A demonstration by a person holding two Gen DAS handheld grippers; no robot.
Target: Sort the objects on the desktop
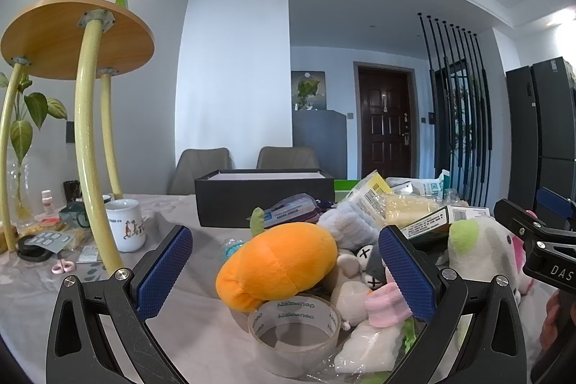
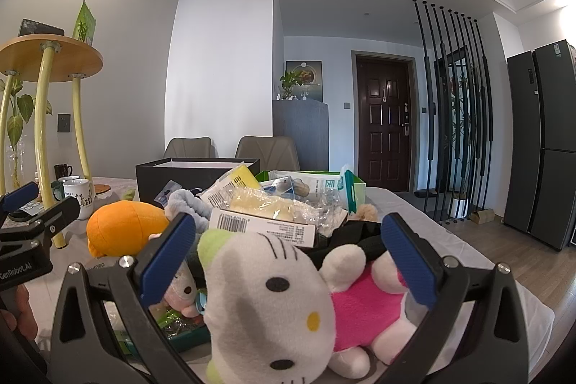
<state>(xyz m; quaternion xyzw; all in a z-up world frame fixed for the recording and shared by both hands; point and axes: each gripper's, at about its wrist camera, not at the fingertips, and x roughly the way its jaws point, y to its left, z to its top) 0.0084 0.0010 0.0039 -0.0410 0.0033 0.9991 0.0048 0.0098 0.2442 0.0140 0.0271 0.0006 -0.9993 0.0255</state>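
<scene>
A heap of objects lies on the cloth-covered table. My left gripper (image 1: 284,258) is open, its blue pads either side of an orange plush carrot (image 1: 277,263) without touching it. A clear tape roll (image 1: 293,333) lies just below the carrot, with small plush toys (image 1: 363,297) beside it. My right gripper (image 2: 288,251) is open around a white cat plush in a pink dress (image 2: 288,297), whose head fills the gap; the pads do not press on it. The carrot (image 2: 122,225) shows at the left of the right wrist view. Packets and a barcoded box (image 2: 262,227) lie behind.
A dark open box (image 1: 264,200) stands at the back of the table, a green box (image 2: 316,179) beside it. A white mug (image 1: 126,227), pink scissors (image 1: 63,265), black tape and small items lie at left under a wooden stand (image 1: 97,150). Two chairs stand beyond.
</scene>
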